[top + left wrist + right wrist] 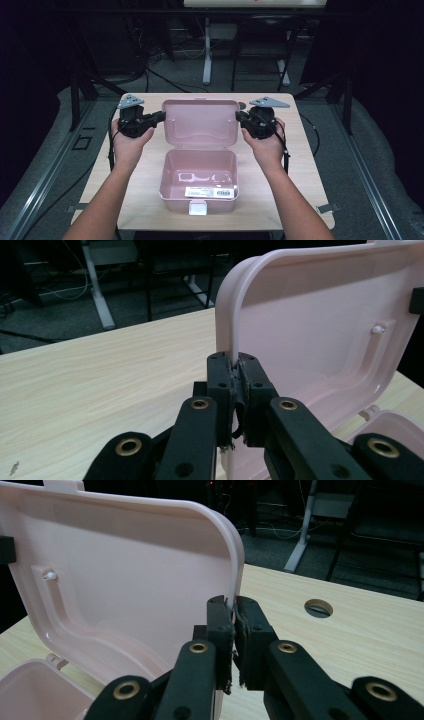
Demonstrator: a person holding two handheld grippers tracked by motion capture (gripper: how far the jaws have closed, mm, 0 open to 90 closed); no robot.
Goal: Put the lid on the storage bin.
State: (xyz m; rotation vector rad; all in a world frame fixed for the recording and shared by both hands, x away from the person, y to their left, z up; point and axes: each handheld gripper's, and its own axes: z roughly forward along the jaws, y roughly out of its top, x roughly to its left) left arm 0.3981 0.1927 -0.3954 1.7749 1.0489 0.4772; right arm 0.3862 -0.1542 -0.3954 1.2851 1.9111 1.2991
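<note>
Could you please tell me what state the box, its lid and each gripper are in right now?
Pink plastic box: open, upright on the table, nothing loose inside.
Lid: raised, standing up behind the box.
Left gripper: jaws shut on the lid's edge.
Right gripper: jaws shut on the opposite lid edge.

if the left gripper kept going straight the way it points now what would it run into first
The left gripper points right, across the table, already shut on the left edge of the pink lid. Pushing on would drive it into the lid itself; beyond it, probably the right gripper clamped on the opposite edge.
</note>
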